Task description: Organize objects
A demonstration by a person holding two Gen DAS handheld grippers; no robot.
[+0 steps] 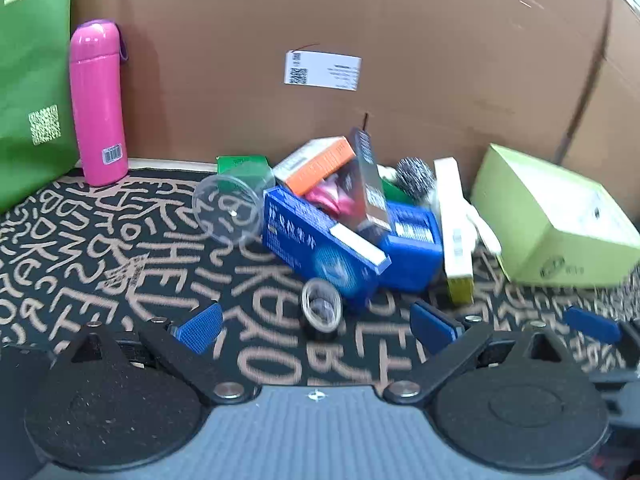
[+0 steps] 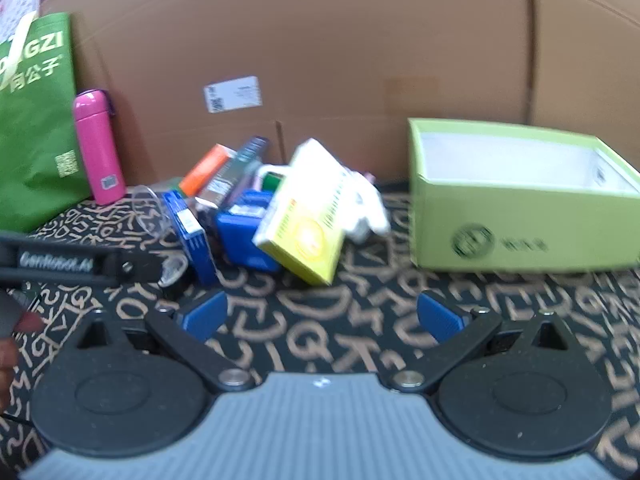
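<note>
Left wrist view shows the left gripper (image 1: 318, 326) with its blue pads spread wide and nothing between them except the patterned mat (image 1: 100, 248) below. Just ahead of the pads, in the lower middle of the frame, a small clear cup (image 1: 321, 306) lies on its side on the mat. Behind it, in the centre, is a heap of small things: a long blue box (image 1: 320, 246) leaning at an angle, a second blue box (image 1: 414, 250) to its right, an orange and white box (image 1: 316, 162) on top, a dark narrow box (image 1: 368, 180) standing tilted, a metal scrubber (image 1: 416, 178) and a white and yellow box (image 1: 454, 224) on its edge. A larger clear plastic cup (image 1: 228, 210) lies on its side at the left of the heap. At the left edge a pink bottle (image 1: 98, 104) stands upright beside a green bag (image 1: 32, 76). A cardboard wall (image 1: 400, 20) fills the upper frame, and the green box (image 1: 556, 220) is at the right.

In the right wrist view the right gripper (image 2: 324, 318) is also wide open and holds nothing. The same heap is in the centre left, with the yellow box (image 2: 304, 224) in front. The green box (image 2: 520, 200) stands open and upright at the right, close to the heap but not touching it. At the left edge a part of the other gripper (image 2: 80, 264) comes in.
</note>
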